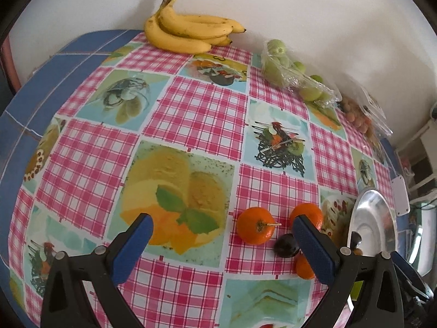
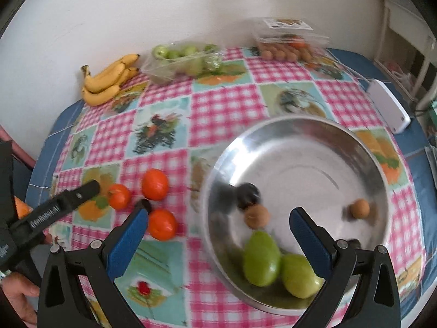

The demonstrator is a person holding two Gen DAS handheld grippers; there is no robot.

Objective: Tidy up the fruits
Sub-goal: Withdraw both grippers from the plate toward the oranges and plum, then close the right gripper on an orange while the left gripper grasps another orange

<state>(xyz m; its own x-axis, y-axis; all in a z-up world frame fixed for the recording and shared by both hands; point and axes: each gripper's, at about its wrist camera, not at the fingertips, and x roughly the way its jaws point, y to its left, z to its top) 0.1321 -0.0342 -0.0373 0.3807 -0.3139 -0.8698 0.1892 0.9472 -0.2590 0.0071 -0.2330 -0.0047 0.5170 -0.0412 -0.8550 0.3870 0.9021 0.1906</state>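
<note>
Gleaming near the right gripper (image 2: 218, 220), a round polished metal bowl (image 2: 314, 136) holds two smooth green plums (image 2: 262, 259), a dark plum (image 2: 248, 194) and two small rough brown fruits (image 2: 256, 216); this gripper hangs wide open and empty above the bowl's near rim. The left gripper (image 1: 222, 225) is also spread open and empty, its blue ribbed pads flanking three glossy tangerines (image 1: 254, 225) and another dark plum (image 1: 286, 244) on the worktop (image 1: 191, 104), left of the bowl. Far back against the white wall lie a banana bunch (image 1: 188, 31), a crinkled clear tray of green plums (image 1: 289, 68) and a clear box of brown fruits (image 2: 286, 43). A glossy pink-checked oilcloth covers the worktop.
</note>
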